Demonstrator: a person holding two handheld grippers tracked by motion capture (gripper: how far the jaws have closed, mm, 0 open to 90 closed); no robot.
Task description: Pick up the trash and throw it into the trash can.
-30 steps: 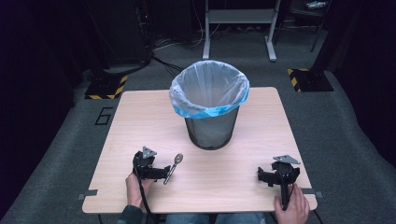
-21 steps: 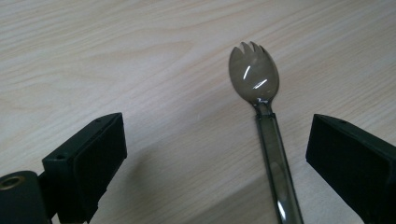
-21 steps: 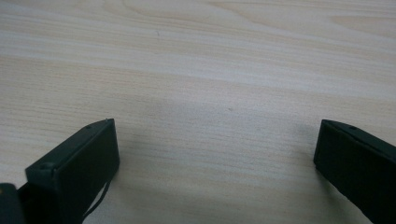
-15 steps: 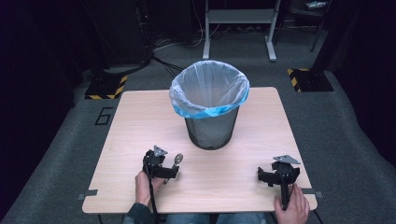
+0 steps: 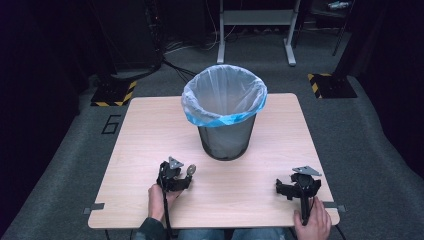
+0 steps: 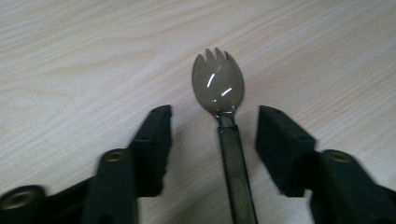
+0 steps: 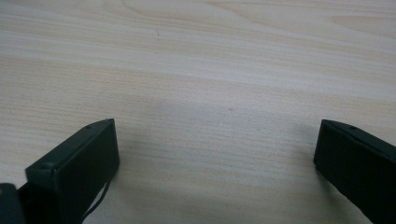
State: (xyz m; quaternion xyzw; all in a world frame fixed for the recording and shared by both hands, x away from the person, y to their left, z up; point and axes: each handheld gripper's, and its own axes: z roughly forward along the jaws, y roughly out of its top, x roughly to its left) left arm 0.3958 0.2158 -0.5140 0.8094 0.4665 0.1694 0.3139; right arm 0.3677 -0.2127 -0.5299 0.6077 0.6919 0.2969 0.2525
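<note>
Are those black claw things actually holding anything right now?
Not yet. The left gripper's jaws have just been closing around the spork's handle, with gaps on both sides. The right gripper is open.

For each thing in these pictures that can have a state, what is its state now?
Spork: lying flat on the table, bowl up, handle between the left jaws, not yet pinched.
Left gripper: jaws have just been closing around the spork handle, gaps on both sides.
Right gripper: open wide, nothing between the jaws.
Bin: upright, open top, lined with a bag.
Bag: folded over the bin's rim.
Table: bearing the bin and spork.
</note>
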